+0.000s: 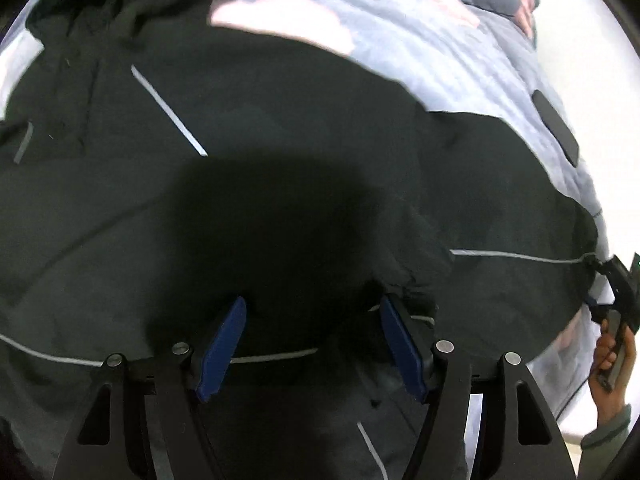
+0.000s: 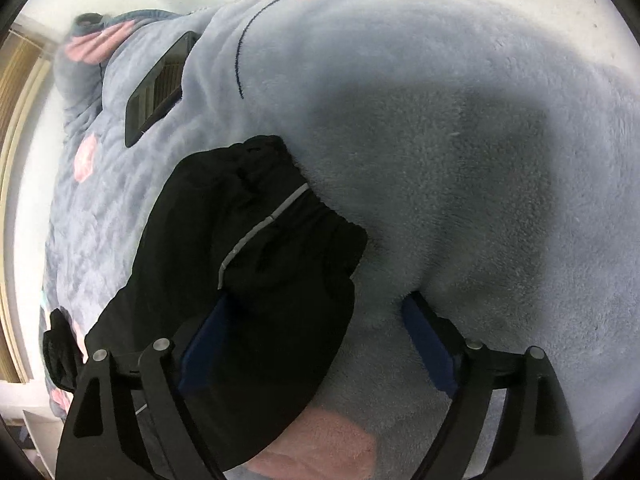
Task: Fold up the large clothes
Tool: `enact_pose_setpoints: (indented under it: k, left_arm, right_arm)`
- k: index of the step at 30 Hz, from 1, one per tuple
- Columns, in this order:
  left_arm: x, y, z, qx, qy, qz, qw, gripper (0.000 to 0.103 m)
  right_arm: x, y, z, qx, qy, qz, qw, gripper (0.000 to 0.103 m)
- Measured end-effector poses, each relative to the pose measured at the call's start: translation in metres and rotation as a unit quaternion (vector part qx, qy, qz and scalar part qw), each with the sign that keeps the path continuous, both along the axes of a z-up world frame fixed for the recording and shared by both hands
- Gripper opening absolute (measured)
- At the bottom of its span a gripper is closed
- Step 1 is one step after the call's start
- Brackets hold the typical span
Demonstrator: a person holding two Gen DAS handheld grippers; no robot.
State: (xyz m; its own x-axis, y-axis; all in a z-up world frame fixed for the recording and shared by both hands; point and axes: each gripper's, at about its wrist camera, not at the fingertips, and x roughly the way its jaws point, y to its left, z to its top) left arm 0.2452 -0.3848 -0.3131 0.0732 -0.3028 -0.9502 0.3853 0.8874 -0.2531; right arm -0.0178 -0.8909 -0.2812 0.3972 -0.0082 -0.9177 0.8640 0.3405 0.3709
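A large black jacket (image 1: 280, 128) with thin grey reflective stripes lies spread on a pale blue fleece blanket (image 1: 460, 52). My left gripper (image 1: 312, 320) is open, its blue pads (image 1: 224, 344) just above the jacket's dark fabric, holding nothing. In the right wrist view the jacket's sleeve or corner (image 2: 256, 240) lies bunched on the blanket (image 2: 480, 160). My right gripper (image 2: 316, 328) is open, its left pad under or against the black fabric and its right pad on the blanket. The right gripper also shows at the left wrist view's right edge (image 1: 616, 288), by the jacket's edge.
A black phone (image 2: 160, 88) lies on the blanket beyond the jacket; it also shows in the left wrist view (image 1: 556, 128). The blanket has pink patches (image 1: 280, 20). A wooden door frame (image 2: 16, 160) stands at the left.
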Motion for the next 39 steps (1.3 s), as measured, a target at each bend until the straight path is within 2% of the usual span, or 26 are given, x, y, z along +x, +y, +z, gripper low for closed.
enact_pose_setpoints:
  k: [3,6,7,8,9,10,11,15,18,21,23,27,29,32,35,37,39]
  left_arm:
    - [0.008,0.005,-0.007,-0.016,0.021,0.019,0.9995,0.072]
    - [0.008,0.004,-0.008,-0.015,0.022,0.01,0.9996,0.072]
    - [0.008,0.003,-0.008,-0.014,0.02,0.006,0.9997,0.073]
    - [0.009,0.003,-0.008,-0.014,0.018,0.003,0.9997,0.073]
    - [0.01,0.002,-0.008,-0.016,0.019,0.005,0.9997,0.073]
    - [0.01,0.003,-0.008,-0.02,0.019,0.007,0.9996,0.073]
    - [0.008,0.004,-0.006,-0.022,0.017,0.009,0.9996,0.072]
    - [-0.002,0.004,0.011,-0.038,0.0,0.0,0.9993,0.063]
    - [-0.009,-0.001,0.011,-0.033,-0.006,-0.015,0.9993,0.063]
    - [-0.005,-0.005,0.0,-0.028,0.011,-0.015,0.9994,0.064]
    - [-0.001,-0.005,-0.003,-0.029,0.017,-0.014,0.9993,0.064]
    - [-0.002,-0.013,-0.004,-0.015,0.002,-0.037,0.9992,0.065]
    - [-0.002,-0.018,-0.009,-0.005,-0.007,-0.045,0.9989,0.065]
    - [-0.001,-0.024,-0.004,-0.005,-0.016,-0.047,0.9988,0.064]
    - [-0.005,-0.003,0.019,-0.049,-0.019,-0.038,0.9979,0.061]
    - [-0.01,0.018,0.044,-0.085,-0.031,-0.034,0.9953,0.061]
    - [-0.014,0.038,0.068,-0.098,-0.054,-0.038,0.993,0.061]
  right_arm:
    - [-0.005,-0.002,-0.001,0.01,-0.015,-0.008,1.0,0.089]
    - [-0.003,-0.004,-0.003,0.013,-0.012,-0.004,1.0,0.09]
    - [-0.001,-0.003,-0.001,0.009,-0.008,0.001,1.0,0.08]
    - [0.003,-0.001,0.003,0.005,-0.011,0.01,1.0,0.055]
    - [0.007,0.003,0.009,0.004,-0.02,0.025,0.999,0.044]
    - [0.011,0.006,0.015,0.002,-0.022,0.033,0.999,0.026]
    - [0.014,0.012,0.026,-0.006,-0.033,0.049,0.998,0.02]
    - [0.01,0.029,0.069,-0.056,-0.074,0.086,0.992,0.019]
    - [0.008,0.026,0.056,-0.048,-0.057,0.083,0.994,0.019]
    - [0.005,0.017,0.028,-0.015,-0.051,0.051,0.997,0.019]
    - [0.006,0.013,0.02,-0.008,-0.052,0.038,0.998,0.019]
    - [0.013,0.021,0.027,-0.029,-0.031,0.046,0.998,0.019]
    - [0.022,0.029,0.038,-0.05,-0.01,0.065,0.997,0.018]
    - [0.033,0.048,0.068,-0.075,-0.024,0.089,0.993,0.016]
    - [0.047,0.079,0.105,-0.093,-0.058,0.128,0.986,0.016]
    - [0.063,0.111,0.13,-0.11,-0.076,0.164,0.977,0.016]
    - [0.086,0.154,0.155,-0.129,-0.091,0.209,0.965,0.016]
